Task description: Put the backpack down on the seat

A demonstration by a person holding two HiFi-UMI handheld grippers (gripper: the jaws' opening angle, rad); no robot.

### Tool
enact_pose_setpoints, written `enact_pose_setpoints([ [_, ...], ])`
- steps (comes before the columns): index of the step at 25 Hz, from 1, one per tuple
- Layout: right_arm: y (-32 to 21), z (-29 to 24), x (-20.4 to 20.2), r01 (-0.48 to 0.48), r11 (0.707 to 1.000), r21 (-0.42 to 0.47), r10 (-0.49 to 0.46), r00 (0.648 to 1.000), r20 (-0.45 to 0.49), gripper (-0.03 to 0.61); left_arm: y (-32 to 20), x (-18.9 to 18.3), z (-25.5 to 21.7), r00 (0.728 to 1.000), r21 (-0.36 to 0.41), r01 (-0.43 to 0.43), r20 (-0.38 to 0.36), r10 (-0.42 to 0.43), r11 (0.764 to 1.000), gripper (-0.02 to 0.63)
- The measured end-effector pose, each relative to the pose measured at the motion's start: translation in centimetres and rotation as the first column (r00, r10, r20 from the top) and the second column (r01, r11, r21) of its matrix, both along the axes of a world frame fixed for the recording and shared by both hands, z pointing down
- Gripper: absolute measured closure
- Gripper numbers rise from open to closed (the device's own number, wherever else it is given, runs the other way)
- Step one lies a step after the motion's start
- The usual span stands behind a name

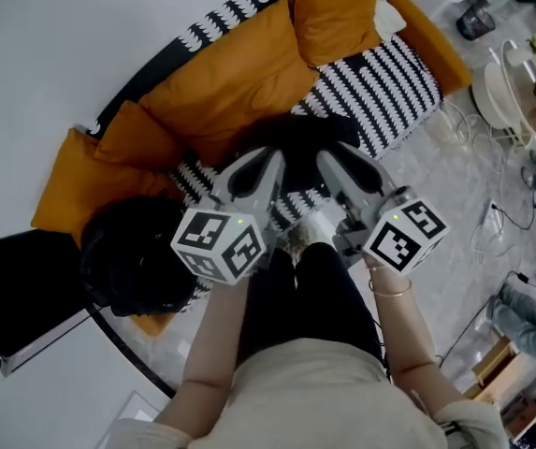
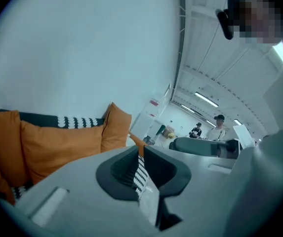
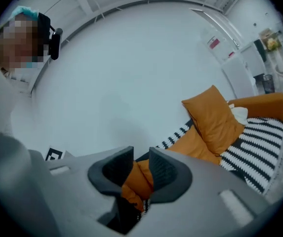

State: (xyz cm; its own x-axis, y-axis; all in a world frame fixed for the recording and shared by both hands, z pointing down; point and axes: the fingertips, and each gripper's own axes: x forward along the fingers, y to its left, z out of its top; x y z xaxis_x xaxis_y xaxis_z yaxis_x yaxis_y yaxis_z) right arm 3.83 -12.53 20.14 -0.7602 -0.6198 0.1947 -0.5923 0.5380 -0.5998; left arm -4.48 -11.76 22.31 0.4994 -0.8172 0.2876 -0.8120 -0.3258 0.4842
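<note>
A black backpack [image 1: 297,143] lies on the black-and-white striped seat [image 1: 394,87] of an orange sofa, in front of the back cushions [image 1: 221,73]. Both grippers point at it from just in front, their tips over its near edge. My left gripper [image 1: 258,165] [image 2: 140,154] is shut with nothing in it; only a slit shows between its pads. My right gripper [image 1: 338,162] [image 3: 141,157] stands partly open and empty, with an orange cushion [image 3: 139,179] seen through the gap. Neither gripper view shows the backpack plainly.
A bulky black thing [image 1: 137,255] sits at the sofa's left end beside a black panel [image 1: 20,288]. Loose orange cushions [image 1: 328,7] lean at the back. Cables [image 1: 478,148] and a white stand [image 1: 506,92] are on the floor to the right. People [image 2: 219,127] stand far off.
</note>
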Motion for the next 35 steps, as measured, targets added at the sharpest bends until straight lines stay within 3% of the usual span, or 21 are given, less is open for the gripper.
enact_pose_setpoints([
  [9,3.1,-7.7,-1.5,0.092,0.989,0.116,-0.093,0.996,0.005,0.574,2.6,2.5,-7.8,0.988,0.143,-0.153,-0.013,0.156,0.978,0.601],
  [19,4.9,-13.0,-3.8,0.172,0.964,0.201,-0.186,0.981,0.052,0.575,2.9,0.8,-12.8,0.988,0.214,-0.154,0.012,0.156,0.965,0.607],
  [29,5.2,-14.3,-5.1,0.161,0.949,0.269,-0.176,0.984,0.031,0.575,3.2,-0.3,-14.8,0.986,0.262,-0.168,0.056,0.159,0.950,0.607],
  [35,5.6,-14.2,-4.7,0.166,0.944,0.284,-0.178,0.984,0.016,0.575,3.9,-0.2,-14.4,0.985,0.244,-0.166,0.079,0.151,0.956,0.607],
])
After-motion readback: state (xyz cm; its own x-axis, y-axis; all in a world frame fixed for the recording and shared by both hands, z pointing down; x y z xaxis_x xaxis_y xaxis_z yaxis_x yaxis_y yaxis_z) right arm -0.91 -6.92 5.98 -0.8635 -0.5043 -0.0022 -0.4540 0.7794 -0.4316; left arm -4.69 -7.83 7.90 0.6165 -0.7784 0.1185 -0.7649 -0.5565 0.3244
